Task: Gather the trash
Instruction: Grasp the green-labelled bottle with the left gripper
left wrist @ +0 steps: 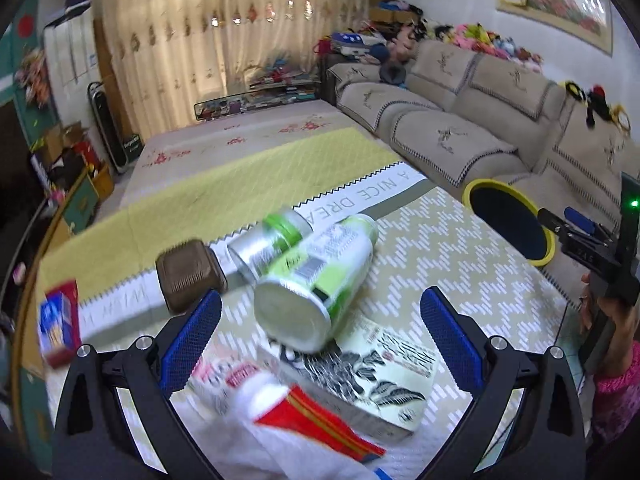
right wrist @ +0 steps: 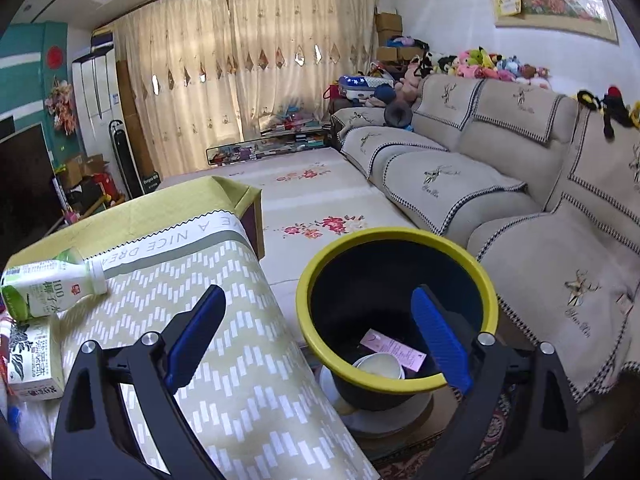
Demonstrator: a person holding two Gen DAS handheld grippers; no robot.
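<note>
In the left wrist view my left gripper (left wrist: 320, 312) is open around the base of a lying white-and-green bottle (left wrist: 316, 280). A second green-capped bottle (left wrist: 268, 244) and a brown jar (left wrist: 190, 280) lie behind it. A printed carton (left wrist: 372, 384) and a red-and-white wrapper (left wrist: 312, 416) lie just below. My right gripper (right wrist: 316, 332) is open and empty above the yellow-rimmed black bin (right wrist: 396, 240), which holds a white cup (right wrist: 378, 366) and a pink slip (right wrist: 394, 350). The bottle (right wrist: 44, 286) and carton (right wrist: 34, 360) also show at the left of the right wrist view.
The trash lies on a table with a patterned cloth (left wrist: 440, 240). A red-and-blue box (left wrist: 60, 320) sits at its left edge. The bin (left wrist: 508, 220) stands on the floor between the table and a beige sofa (right wrist: 520, 184). The right gripper shows at the far right (left wrist: 592, 248).
</note>
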